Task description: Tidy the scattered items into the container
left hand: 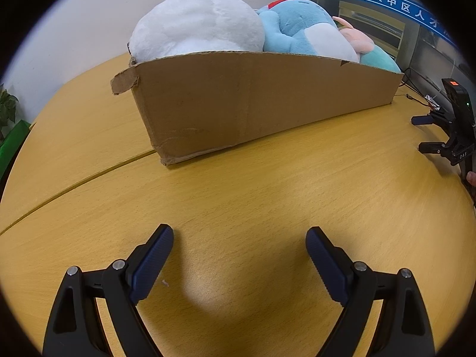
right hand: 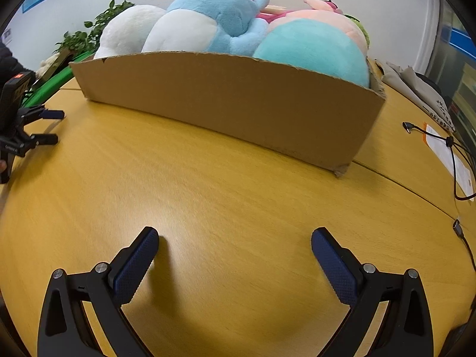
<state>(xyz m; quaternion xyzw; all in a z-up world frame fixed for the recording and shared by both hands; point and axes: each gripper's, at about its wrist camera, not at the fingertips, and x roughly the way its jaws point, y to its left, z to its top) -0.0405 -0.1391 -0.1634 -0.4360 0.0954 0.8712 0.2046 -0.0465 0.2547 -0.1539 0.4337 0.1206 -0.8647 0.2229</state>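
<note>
Wooden tabletop (left hand: 238, 196) bare ahead of both tools; plush toys (right hand: 226, 26) piled in box (left hand: 253, 101) beyond. Left tool (left hand: 239, 235) and right tool (right hand: 235, 235) spread wide, holding nothing. Tidying apparently done.

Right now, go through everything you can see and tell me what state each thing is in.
Left gripper: open, empty, over the table.
Right gripper: open, empty, over the table.
Cardboard box: upright, open-topped, full, one corner torn.
White plush: in the box, above the rim.
Blue plush: in the box, lying beside the white one.
Teal and pink plush: in the box.
Cable: loose on the table.
</note>
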